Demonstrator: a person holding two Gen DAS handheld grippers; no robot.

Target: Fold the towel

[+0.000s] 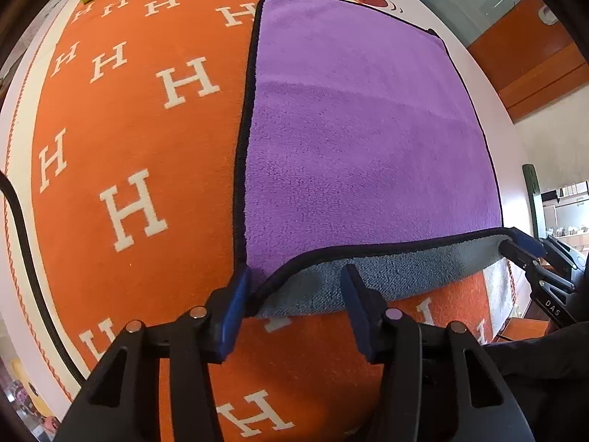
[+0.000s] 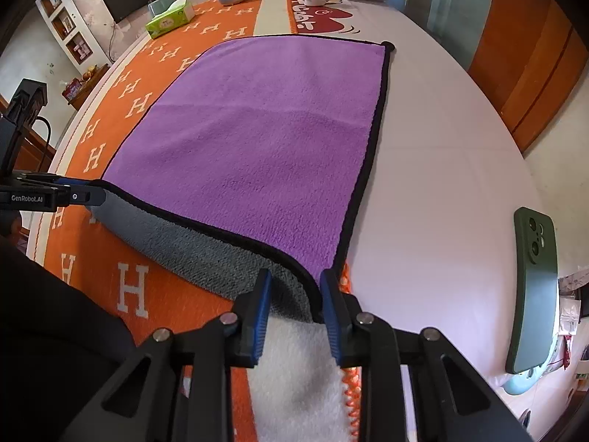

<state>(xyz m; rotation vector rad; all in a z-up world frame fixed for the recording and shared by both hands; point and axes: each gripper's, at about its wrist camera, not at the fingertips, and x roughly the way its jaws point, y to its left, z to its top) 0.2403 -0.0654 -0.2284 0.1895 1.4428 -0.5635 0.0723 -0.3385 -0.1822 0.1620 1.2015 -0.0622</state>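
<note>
Both grippers are lifting the towel's [image 1: 368, 140] near edge off the blanket [image 1: 121, 118], grey underside showing. The right gripper [image 2: 296, 283] is pinching its corner; the left gripper [image 1: 294, 280] is sitting wide, the hem only against its 9 o'clock finger – that corner could be slipping free (folding crooked). The phone [image 2: 533, 287] is waiting at 3 o'clock – contact under the pads is hiding.

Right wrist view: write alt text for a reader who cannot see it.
The right gripper straddles the near corner of a purple towel, lifted to show its grey underside, while the left gripper holds the other near corner. The towel lies across an orange H-patterned blanket; a green phone rests on the white table.
</note>
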